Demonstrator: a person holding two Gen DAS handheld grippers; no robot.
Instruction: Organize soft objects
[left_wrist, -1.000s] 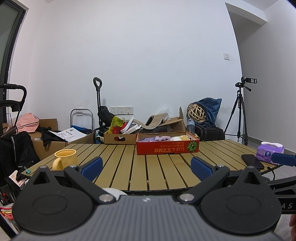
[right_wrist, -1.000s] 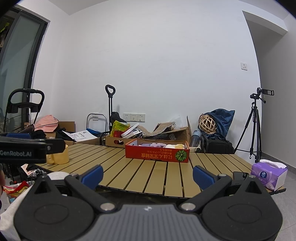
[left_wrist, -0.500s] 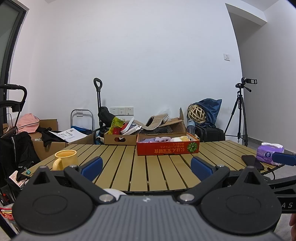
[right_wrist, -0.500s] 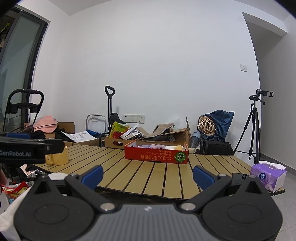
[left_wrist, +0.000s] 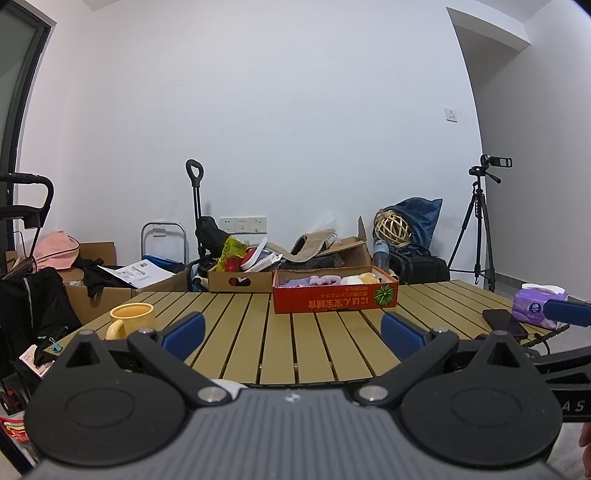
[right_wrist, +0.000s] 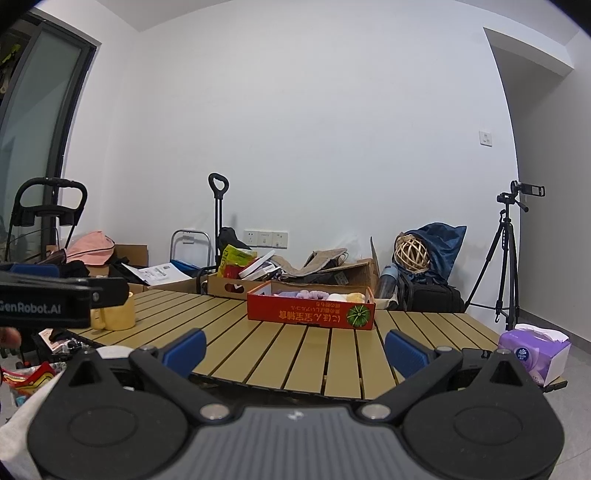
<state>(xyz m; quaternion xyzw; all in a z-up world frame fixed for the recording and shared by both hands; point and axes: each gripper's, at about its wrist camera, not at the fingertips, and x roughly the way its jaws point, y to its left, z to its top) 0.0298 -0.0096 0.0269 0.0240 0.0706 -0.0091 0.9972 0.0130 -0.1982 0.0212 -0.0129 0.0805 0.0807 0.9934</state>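
You have both tools at the near edge of the slatted yellow wooden desk (left_wrist: 295, 343), and little has changed over the last second: the views have only drifted a touch, so the red cardboard box with the green pumpkin print (left_wrist: 334, 298) sits where it did, toward the far middle of the desk. Your left hand-held gripper (left_wrist: 291, 330) is spread wide with nothing between its blue pads (left_wrist: 183, 329), and your right hand-held gripper (right_wrist: 295, 345) is likewise spread and empty. The soft objects, a lilac fuzzy piece (left_wrist: 320, 280) beside pale cream and yellow ones (left_wrist: 360, 278), already lie inside the red box, well apart from both tools. No loose soft item shows on the bare slats, which suggests the sorting is either done or not yet begun; I cannot tell which. A yellow ceramic mug (left_wrist: 130, 319) stands near left, and a purple tissue pack (right_wrist: 533, 350) and a black phone (left_wrist: 504, 322) lie at the right edge.
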